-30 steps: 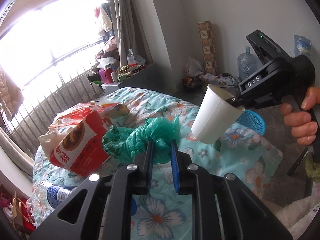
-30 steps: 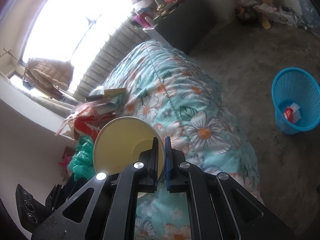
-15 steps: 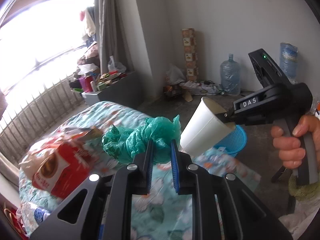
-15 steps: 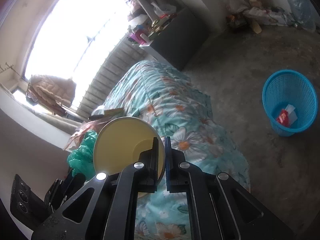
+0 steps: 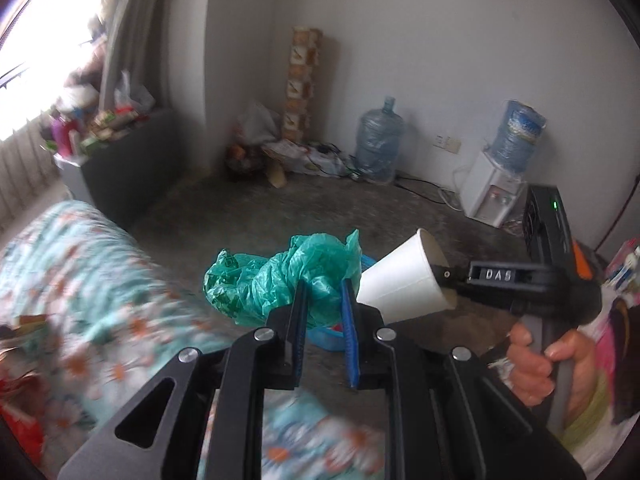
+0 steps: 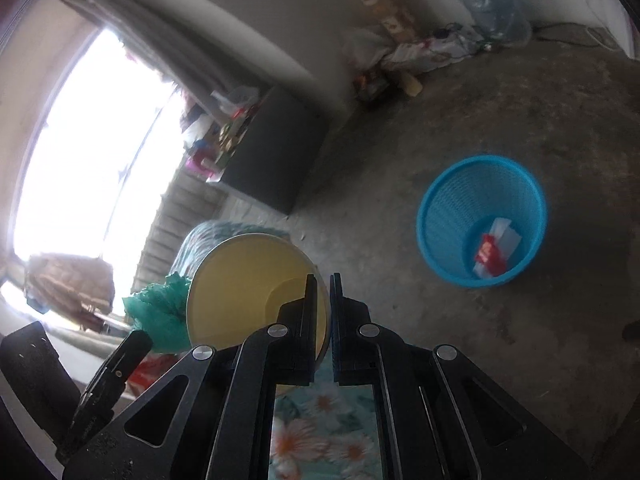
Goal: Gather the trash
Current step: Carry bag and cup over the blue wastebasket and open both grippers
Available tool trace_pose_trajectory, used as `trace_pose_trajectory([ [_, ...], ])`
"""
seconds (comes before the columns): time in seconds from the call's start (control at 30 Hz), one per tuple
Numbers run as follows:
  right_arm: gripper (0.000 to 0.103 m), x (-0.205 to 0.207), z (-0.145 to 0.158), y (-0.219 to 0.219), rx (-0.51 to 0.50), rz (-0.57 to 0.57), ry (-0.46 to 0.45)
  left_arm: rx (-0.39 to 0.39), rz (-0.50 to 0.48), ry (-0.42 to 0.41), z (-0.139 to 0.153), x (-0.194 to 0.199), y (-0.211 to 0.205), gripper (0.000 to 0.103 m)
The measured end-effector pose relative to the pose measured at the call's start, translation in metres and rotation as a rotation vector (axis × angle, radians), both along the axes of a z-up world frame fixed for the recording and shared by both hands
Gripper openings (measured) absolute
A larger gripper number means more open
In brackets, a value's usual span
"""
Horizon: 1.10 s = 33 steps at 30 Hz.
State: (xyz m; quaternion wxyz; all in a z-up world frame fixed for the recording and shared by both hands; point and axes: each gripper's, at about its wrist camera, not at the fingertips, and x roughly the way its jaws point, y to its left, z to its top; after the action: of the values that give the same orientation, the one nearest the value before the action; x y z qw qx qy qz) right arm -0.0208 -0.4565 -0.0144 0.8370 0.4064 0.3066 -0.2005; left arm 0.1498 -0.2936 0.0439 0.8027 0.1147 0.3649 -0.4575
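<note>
My left gripper [image 5: 323,290] is shut on a crumpled green plastic bag [image 5: 276,278] and holds it in the air past the edge of the flowered table. The bag also shows in the right wrist view [image 6: 160,316]. My right gripper [image 6: 324,284] is shut on the rim of a white paper cup [image 6: 252,292], whose yellowish inside faces the camera. In the left wrist view the cup [image 5: 404,284] hangs just right of the bag, held by the right gripper [image 5: 446,276]. A blue mesh waste basket [image 6: 480,220] stands on the concrete floor ahead to the right, with some red and white scraps inside.
The flowered tablecloth [image 5: 80,280] lies at the lower left, with red packaging [image 5: 16,432] at its edge. A dark cabinet [image 6: 276,152] stands by the window. Water jugs [image 5: 378,144], a dispenser [image 5: 492,188] and clutter line the far wall.
Both grippers have swung right, away from the table and toward the floor, carrying the bag and the cup. The basket now sits nearer the middle of the right wrist view.
</note>
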Motion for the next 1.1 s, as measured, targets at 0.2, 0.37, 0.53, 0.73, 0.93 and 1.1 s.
trace_pose_trajectory([
  [0.2,0.005,-0.023,-0.028,-0.062,0.034,-0.194,0.028,0.019,-0.102,0.211,-0.031,0.036,-0.088,0.016],
  [0.37,0.005,-0.028,-0.064,-0.112,0.122,-0.282,0.053,0.077,-0.109,0.393,-0.075,0.073,-0.155,0.016],
  [0.53,0.049,-0.015,-0.112,-0.157,0.19,-0.327,0.102,0.159,-0.057,0.403,-0.118,0.093,-0.211,0.048],
  [0.73,0.069,-0.011,-0.167,-0.174,0.254,-0.347,0.229,0.22,0.025,0.395,-0.146,0.102,-0.216,0.064],
  [0.93,0.07,-0.016,-0.159,-0.148,0.235,-0.32,0.212,0.184,0.012,0.324,-0.123,0.094,-0.188,0.067],
  [1.1,0.077,-0.003,-0.117,-0.12,0.139,-0.271,0.208,0.058,-0.001,0.328,-0.076,0.082,-0.144,0.076],
])
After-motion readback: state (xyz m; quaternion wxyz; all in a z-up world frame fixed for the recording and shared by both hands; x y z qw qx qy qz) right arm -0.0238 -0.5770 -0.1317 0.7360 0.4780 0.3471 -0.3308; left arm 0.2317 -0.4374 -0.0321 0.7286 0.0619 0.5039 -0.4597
